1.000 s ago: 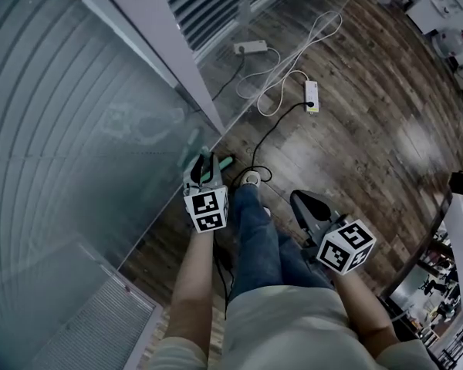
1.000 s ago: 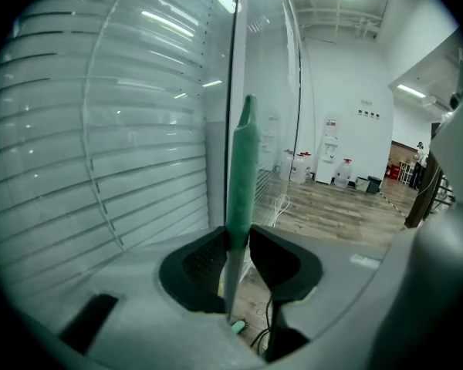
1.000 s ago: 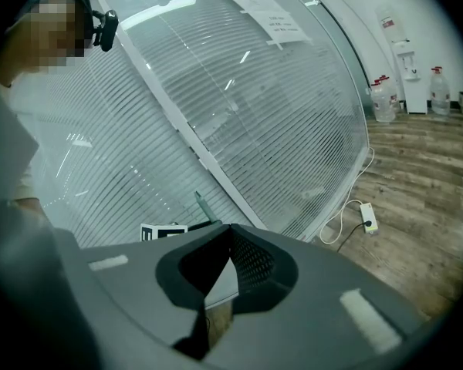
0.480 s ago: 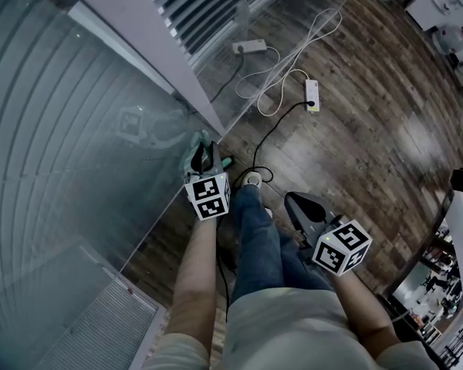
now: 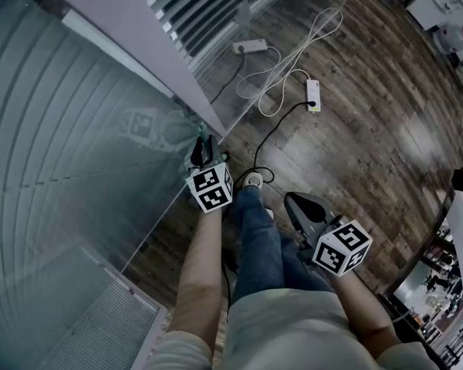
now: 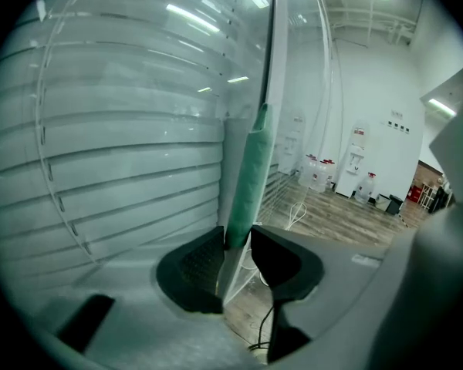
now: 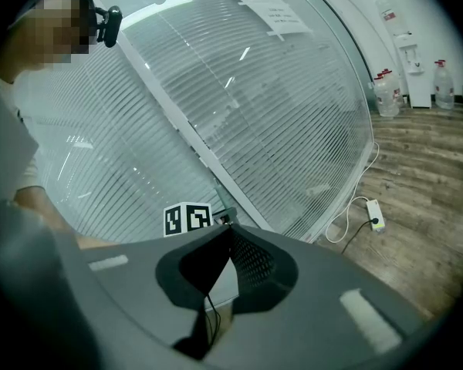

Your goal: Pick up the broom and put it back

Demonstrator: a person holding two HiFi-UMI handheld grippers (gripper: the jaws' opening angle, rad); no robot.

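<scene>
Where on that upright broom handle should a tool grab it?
Grip the green sleeve from the room side, one jaw on each flank. It stands near upright close to the glass wall. The left tool clasps its lower end so, jaws just eased wider.

The left gripper [image 5: 204, 153] now sits farther up the head view, closer to the glass wall [image 5: 85, 168], and is rolled slightly. Its jaws have just been opening a little, with the green broom handle [image 6: 251, 168] between them, seemingly touching both pads. Less of the handle shows from above.
</scene>
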